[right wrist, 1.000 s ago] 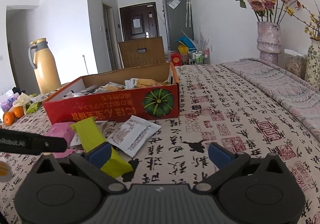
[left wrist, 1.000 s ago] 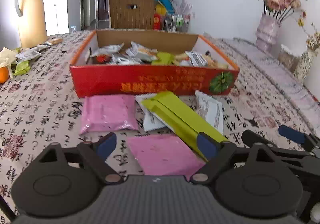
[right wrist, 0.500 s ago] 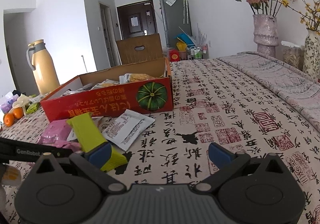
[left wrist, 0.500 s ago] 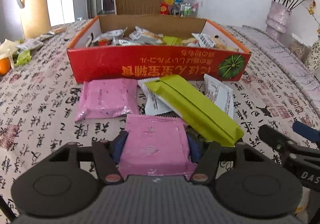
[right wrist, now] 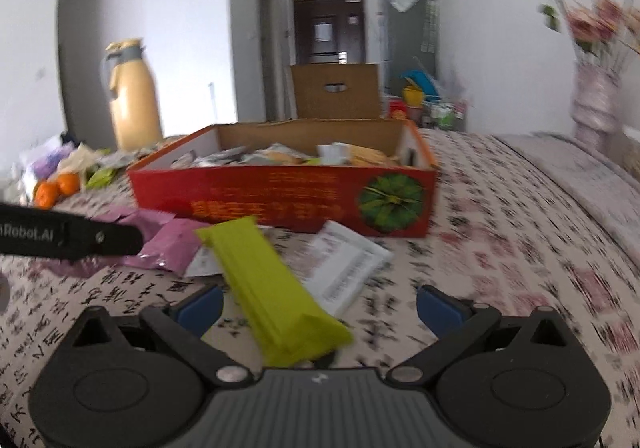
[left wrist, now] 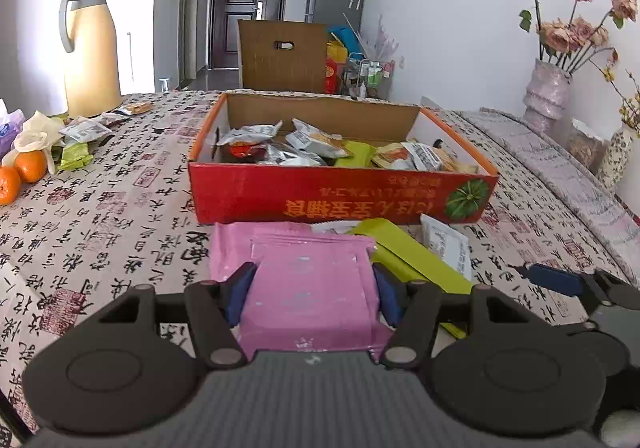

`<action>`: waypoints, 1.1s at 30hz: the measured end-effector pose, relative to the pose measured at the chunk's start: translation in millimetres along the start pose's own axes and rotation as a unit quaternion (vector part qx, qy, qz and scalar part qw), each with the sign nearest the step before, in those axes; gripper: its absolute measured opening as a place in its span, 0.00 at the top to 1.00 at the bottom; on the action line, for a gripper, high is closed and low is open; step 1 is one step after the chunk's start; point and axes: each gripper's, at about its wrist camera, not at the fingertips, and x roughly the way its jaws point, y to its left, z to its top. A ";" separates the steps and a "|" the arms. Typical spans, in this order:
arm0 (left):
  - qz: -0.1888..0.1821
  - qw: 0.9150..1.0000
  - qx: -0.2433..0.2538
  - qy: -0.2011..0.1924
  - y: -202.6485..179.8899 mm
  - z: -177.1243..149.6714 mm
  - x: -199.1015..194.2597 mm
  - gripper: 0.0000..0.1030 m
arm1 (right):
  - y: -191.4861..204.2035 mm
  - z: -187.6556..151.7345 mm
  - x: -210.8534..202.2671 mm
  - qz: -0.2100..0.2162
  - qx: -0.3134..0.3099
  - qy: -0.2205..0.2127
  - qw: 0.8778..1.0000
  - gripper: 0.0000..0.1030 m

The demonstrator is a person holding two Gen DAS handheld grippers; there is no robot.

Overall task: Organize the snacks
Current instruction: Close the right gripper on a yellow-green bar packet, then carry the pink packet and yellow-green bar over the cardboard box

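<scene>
The left hand-held gripper [left wrist: 313, 294] is clenched on a pink snack packet [left wrist: 310, 288], lifted above a second pink packet [left wrist: 228, 248]. The right hand-held gripper [right wrist: 319, 306] is spread wide — a green bar [right wrist: 272, 288] lies between its fingers on the bench [right wrist: 500, 256]. Beyond sits the red box [left wrist: 340, 196] of snacks.

Pink packet [left wrist: 312, 288]: flat, square, crimped top edge, clamped on both sides by blue pads [left wrist: 239, 288]
Second pink packet [left wrist: 230, 248]: flat on cloth behind first, partly hidden, just before box
Green bar [right wrist: 276, 288]: long, lying diagonally, near end between spread blue pads [right wrist: 200, 304]; overlaps white sachet [right wrist: 348, 268]
Red box [left wrist: 340, 200]: open top, pumpkin print on front, full of mixed wrapped snacks [left wrist: 312, 142]
</scene>
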 end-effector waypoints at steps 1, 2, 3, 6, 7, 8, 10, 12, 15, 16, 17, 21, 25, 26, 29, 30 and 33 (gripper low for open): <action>0.001 1.000 -0.001 -0.001 2.3 0.7 0.4 0.39 | 5.0 3.4 5.0 -0.002 -0.011 0.005 1.000 0.02; 0.001 1.000 -0.002 -0.002 5.0 1.5 0.7 0.39 | 9.4 6.7 10.1 -0.001 -0.023 0.010 1.000 0.05; 0.001 1.000 -0.003 -0.003 6.7 1.9 0.9 0.39 | 12.9 9.5 14.2 0.001 -0.031 0.014 0.999 0.06; 0.001 1.000 -0.006 -0.006 11.1 3.7 2.8 0.39 | 22.7 16.4 26.6 0.005 -0.055 0.025 0.998 0.15; 0.001 1.000 -0.007 -0.006 12.1 4.7 4.0 0.39 | 25.4 18.9 31.2 0.006 -0.060 0.030 0.998 0.21; 0.001 1.000 -0.008 -0.006 13.3 5.6 5.2 0.39 | 26.9 20.1 34.6 0.012 -0.060 0.036 0.998 0.27; 0.002 1.000 -0.011 -0.007 14.9 7.2 7.6 0.39 | 28.3 21.1 41.6 0.023 -0.058 0.047 0.997 0.36; 0.003 1.000 -0.012 -0.008 16.3 9.1 9.7 0.39 | 30.3 22.4 47.4 0.029 -0.063 0.056 0.996 0.41; 0.001 1.000 -0.012 -0.010 16.9 11.7 12.0 0.39 | 32.4 21.1 54.4 0.028 -0.071 0.065 0.995 0.45; 0.001 1.000 -0.012 -0.011 16.7 12.3 12.7 0.39 | 33.4 20.5 54.3 0.026 -0.073 0.064 0.995 0.48; 0.000 1.000 -0.012 -0.011 16.2 13.2 13.6 0.39 | 34.2 20.4 53.8 0.025 -0.074 0.064 0.995 0.52; -0.005 1.000 -0.012 -0.012 14.5 14.9 15.3 0.39 | 34.3 21.0 50.5 0.027 -0.075 0.058 0.995 0.64; -0.007 1.000 -0.012 -0.016 13.8 17.4 14.2 0.39 | 29.5 22.7 41.5 0.023 -0.071 0.041 0.996 0.66; -0.007 1.000 -0.012 -0.018 13.9 18.4 13.7 0.39 | 28.1 23.2 38.6 0.022 -0.069 0.035 0.997 0.66; -0.006 1.000 -0.013 -0.022 14.4 22.1 12.5 0.39 | 24.1 28.1 29.6 0.019 -0.064 0.017 0.998 0.66; -0.006 1.000 -0.012 -0.024 14.8 23.4 12.2 0.39 | 22.5 29.9 26.6 0.019 -0.062 0.011 0.998 0.66; -0.006 0.999 -0.013 -0.030 15.4 29.1 10.2 0.39 | 17.6 36.9 18.4 0.017 -0.054 -0.008 0.998 0.66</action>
